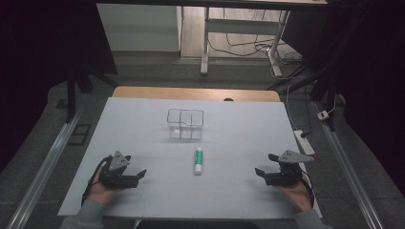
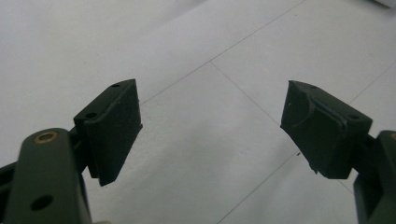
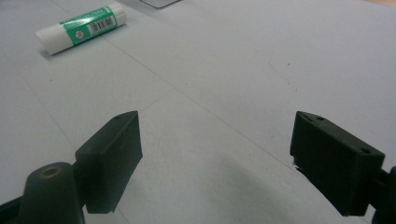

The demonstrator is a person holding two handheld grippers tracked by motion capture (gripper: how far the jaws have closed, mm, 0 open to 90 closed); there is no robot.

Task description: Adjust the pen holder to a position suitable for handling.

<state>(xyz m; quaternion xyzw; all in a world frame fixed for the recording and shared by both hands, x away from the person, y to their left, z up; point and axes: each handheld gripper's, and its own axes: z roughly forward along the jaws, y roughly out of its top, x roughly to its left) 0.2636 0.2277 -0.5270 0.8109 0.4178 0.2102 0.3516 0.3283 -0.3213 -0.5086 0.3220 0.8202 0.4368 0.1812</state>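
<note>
- White and green, the glue stick [image 1: 198, 160] lies flat on the white table sheet [image 1: 143, 119], roughly midway between your two hands and well apart from both.
- Taking the glue stick as your landmark: the clear plastic organiser [image 1: 186, 124] stands just beyond it, on the far side, near but not touching. Its inner walls divide it into compartments, and nothing can be made out inside them.
- Your left gripper [image 1: 136, 177] sits to the left of the glue stick and a little nearer to you, low over the sheet, with the grey three-cornered plate on top.
- In the left gripper view, your left gripper [image 2: 211, 130] has its jaws spread wide, with bare sheet and its thin seam lines between them; nothing is held.
- Your right gripper [image 1: 264, 167] sits to the right of the glue stick, also a little nearer to you, pointing inward towards it.
- In the right gripper view, your right gripper [image 3: 215, 161] likewise has its jaws spread wide and empty. The glue stick [image 3: 81, 28] shows ahead and off to that view's upper left, its barcode label facing up, with a corner of the organiser just past it.
- Beyond the sheet's far edge, a strip of wooden tabletop [image 1: 191, 93] is exposed.
</note>
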